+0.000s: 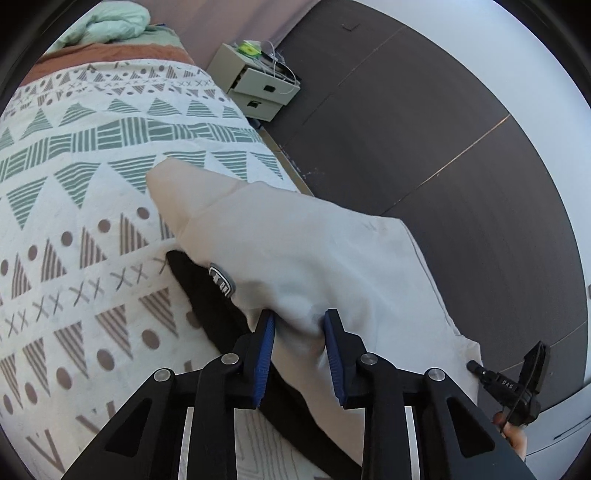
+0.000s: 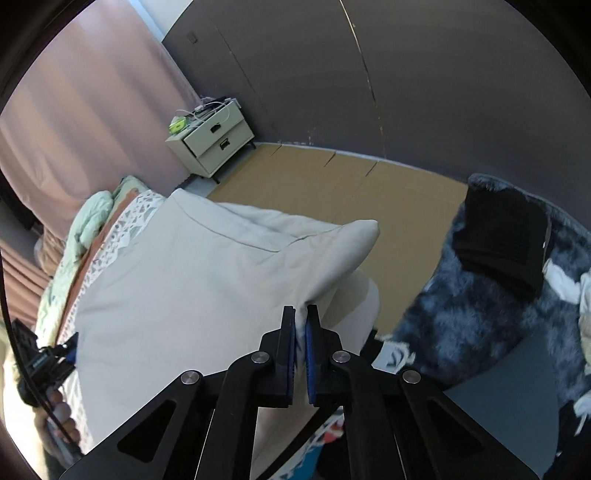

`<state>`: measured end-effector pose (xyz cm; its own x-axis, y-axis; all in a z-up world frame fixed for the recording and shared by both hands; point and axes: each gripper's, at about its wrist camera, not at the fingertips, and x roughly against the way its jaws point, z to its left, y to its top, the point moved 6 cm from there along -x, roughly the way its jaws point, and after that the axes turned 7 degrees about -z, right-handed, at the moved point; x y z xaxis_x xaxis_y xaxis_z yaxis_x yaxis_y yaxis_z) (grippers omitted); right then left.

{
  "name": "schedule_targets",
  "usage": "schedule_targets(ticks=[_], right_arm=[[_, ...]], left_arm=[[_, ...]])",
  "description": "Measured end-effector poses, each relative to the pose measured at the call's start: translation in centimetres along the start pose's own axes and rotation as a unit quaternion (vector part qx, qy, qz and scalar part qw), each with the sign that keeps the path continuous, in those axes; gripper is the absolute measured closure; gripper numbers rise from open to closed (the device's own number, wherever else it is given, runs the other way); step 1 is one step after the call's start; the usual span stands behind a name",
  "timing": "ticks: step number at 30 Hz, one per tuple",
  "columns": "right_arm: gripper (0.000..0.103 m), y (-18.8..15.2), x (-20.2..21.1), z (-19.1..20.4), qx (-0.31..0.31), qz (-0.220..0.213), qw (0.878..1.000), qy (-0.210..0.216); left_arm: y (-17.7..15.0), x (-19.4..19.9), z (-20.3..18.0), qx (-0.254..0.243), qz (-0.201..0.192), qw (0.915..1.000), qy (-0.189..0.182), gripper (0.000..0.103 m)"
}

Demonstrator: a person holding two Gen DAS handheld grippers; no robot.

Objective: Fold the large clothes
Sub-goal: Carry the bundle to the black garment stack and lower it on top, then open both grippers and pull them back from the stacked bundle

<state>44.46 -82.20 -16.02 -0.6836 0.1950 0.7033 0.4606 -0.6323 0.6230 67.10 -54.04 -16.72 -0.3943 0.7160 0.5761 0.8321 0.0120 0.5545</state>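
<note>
A large cream garment with a black part and a grey patch hangs lifted over the patterned bed cover. My left gripper holds a bunched fold of it between its blue pads. The right gripper shows at the lower right of the left wrist view, at the cloth's far edge. In the right wrist view the garment spreads wide, and my right gripper is shut on a corner of it. The left gripper, held by a hand, is at the left edge.
A pale nightstand with cables on top stands by the pink curtain. Flattened cardboard covers the floor. A fluffy blue-grey seat holds folded black clothes. A green duvet lies at the bed's head.
</note>
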Motion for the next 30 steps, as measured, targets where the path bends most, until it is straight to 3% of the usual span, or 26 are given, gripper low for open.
schedule_targets(ticks=[8, 11, 13, 15, 20, 22, 27, 30], right_arm=[[0.099, 0.3, -2.4, -1.4, -0.013, -0.001, 1.0, -0.029], [0.098, 0.0, -2.3, -1.7, -0.012, 0.004, 0.999, -0.035], [0.093, 0.0, -1.7, -2.2, -0.02, 0.006, 0.999, -0.045], [0.086, 0.1, -0.7, -2.7, -0.031, 0.007, 0.998, -0.055], [0.079, 0.1, 2.5, -2.7, -0.026, 0.005, 0.998, -0.051], [0.062, 0.0, 4.3, -2.3, -0.018, -0.004, 0.999, -0.049], [0.053, -1.0, 8.6, -0.5, -0.009, -0.017, 0.999, -0.03], [0.046, -1.9, 11.3, 1.3, 0.004, -0.023, 1.0, -0.016]], left_arm=[[0.4, -1.1, -0.8, -0.008, -0.006, 0.9999, -0.002, 0.073], [0.4, -0.7, -0.9, -0.007, 0.008, 0.9999, 0.004, 0.064], [0.3, 0.0, -0.9, -0.003, 0.01, 0.9999, 0.011, 0.044], [0.3, 0.9, -1.0, -0.006, 0.0, 0.9998, 0.017, 0.037], [0.0, 3.6, -1.9, -0.03, 0.008, 0.9994, 0.013, 0.033], [-0.1, 5.1, -2.2, -0.042, 0.007, 0.9989, 0.017, 0.031], [-0.5, 9.8, -3.1, -0.06, -0.011, 0.998, 0.016, 0.01], [-0.8, 13.3, -3.9, -0.083, -0.03, 0.9959, 0.019, 0.005]])
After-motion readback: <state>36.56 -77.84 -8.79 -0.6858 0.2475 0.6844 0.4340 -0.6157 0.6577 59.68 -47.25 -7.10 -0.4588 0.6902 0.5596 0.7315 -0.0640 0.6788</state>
